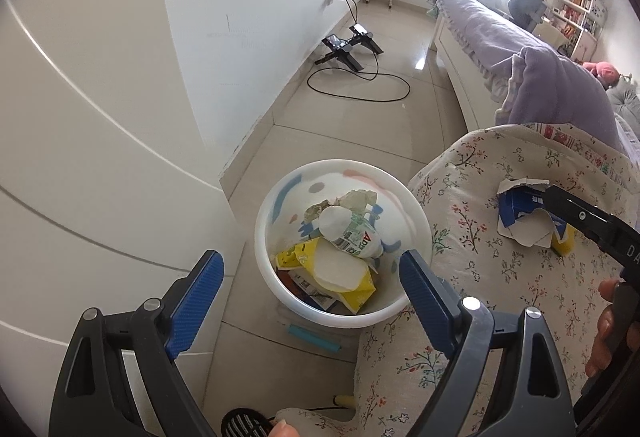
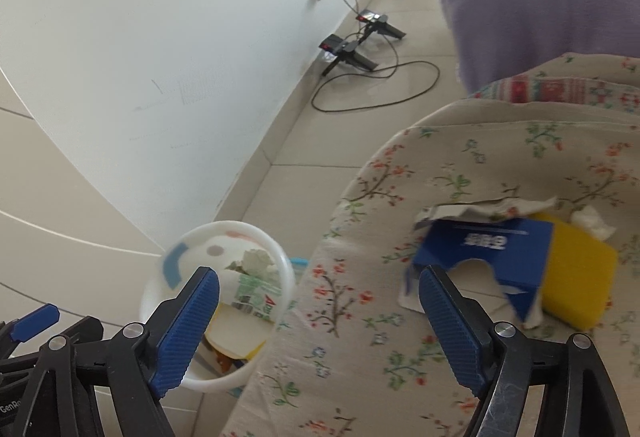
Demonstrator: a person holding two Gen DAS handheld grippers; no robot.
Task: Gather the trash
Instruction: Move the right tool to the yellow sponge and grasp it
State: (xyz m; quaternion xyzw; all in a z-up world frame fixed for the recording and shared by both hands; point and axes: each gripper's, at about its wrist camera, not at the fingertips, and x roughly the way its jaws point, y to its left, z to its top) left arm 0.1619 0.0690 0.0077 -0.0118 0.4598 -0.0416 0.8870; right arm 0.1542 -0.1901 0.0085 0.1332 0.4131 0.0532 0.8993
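A white trash bin (image 1: 267, 237) stands on the floor beside a table with a floral cloth (image 1: 460, 237). It holds a white bottle (image 1: 352, 233), a yellow packet (image 1: 340, 273) and crumpled wrappers. My left gripper (image 1: 312, 273) is open and empty, hovering above the bin. On the cloth lie a torn blue carton (image 2: 488, 249), a yellow sponge-like block (image 2: 576, 277) and a white tissue (image 2: 592, 221). My right gripper (image 2: 320, 301) is open and empty, above the cloth's edge, left of the carton. The bin (image 2: 280, 265) also shows in the right wrist view.
A white wall and cabinet doors (image 1: 80, 117) are on the left. Black device stands with a looped cable (image 1: 360, 77) lie on the tiled floor by the wall. A bed with a purple blanket (image 1: 560, 85) is beyond the table.
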